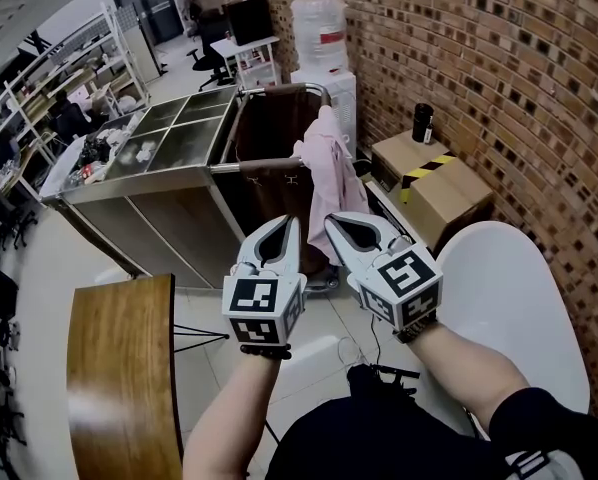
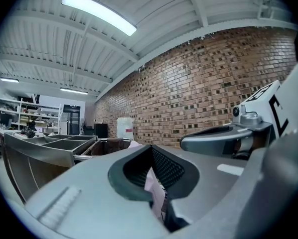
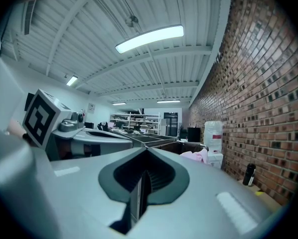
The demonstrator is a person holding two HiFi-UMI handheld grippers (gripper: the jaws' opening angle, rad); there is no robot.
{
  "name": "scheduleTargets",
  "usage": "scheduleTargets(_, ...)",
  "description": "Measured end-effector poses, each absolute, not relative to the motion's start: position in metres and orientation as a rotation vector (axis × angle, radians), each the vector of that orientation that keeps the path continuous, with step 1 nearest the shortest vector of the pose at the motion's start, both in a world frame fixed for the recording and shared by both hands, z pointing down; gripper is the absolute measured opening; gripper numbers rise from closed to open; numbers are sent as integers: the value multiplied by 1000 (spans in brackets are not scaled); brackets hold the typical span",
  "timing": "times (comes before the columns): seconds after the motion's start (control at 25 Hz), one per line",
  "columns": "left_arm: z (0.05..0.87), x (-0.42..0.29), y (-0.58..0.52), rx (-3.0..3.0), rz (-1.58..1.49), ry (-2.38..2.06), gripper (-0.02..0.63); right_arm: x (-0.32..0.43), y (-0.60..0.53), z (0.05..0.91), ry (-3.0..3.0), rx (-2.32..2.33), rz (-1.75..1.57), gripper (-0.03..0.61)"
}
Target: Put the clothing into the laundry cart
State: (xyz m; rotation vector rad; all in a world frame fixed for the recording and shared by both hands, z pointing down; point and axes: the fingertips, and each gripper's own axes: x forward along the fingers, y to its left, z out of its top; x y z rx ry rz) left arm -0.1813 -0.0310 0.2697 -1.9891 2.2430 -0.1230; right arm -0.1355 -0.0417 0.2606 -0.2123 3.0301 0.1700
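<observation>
A pale pink cloth garment (image 1: 329,163) hangs draped over the metal top rail of the brown fabric laundry cart (image 1: 269,133), most of it trailing down the outside on the side nearer the brick wall (image 1: 499,58). Only the head view shows how far the cloth hangs. The right gripper view catches just its bunched top (image 3: 196,156) above the cart rim (image 3: 181,147), and the left gripper view shows a small pink edge (image 2: 133,144) beside the cart (image 2: 111,144).

The left hand-held gripper (image 1: 293,224) and right hand-held gripper (image 1: 331,222) are held side by side in front of the cart, short of the garment. In its own view the left hand-held gripper (image 2: 151,148) has its tips together, gripping nothing, with pink cloth visible through the slot behind them. The right hand-held gripper (image 3: 147,151) is likewise closed and empty.

A stainless steel unit with open top compartments (image 1: 169,138) stands against the cart's left side. Behind the cart is a white water dispenser with a bottle (image 1: 319,28). A black flask (image 1: 422,123) sits on a cardboard box with yellow-black tape (image 1: 439,183); the right gripper view also shows the flask (image 3: 248,175). The head view alone shows a white round table (image 1: 509,298) and a brown wooden tabletop (image 1: 124,368).
</observation>
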Motion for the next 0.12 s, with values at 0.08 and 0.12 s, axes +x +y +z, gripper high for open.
scheduleTargets(0.08, 272, -181, -30, -1992, -125, 2240, 3, -137, -41, 261, 3026, -214, 174, 0)
scheduleTargets(0.12, 273, -181, -30, -1993, -125, 2239, 3, -137, -41, 261, 3025, -215, 176, 0)
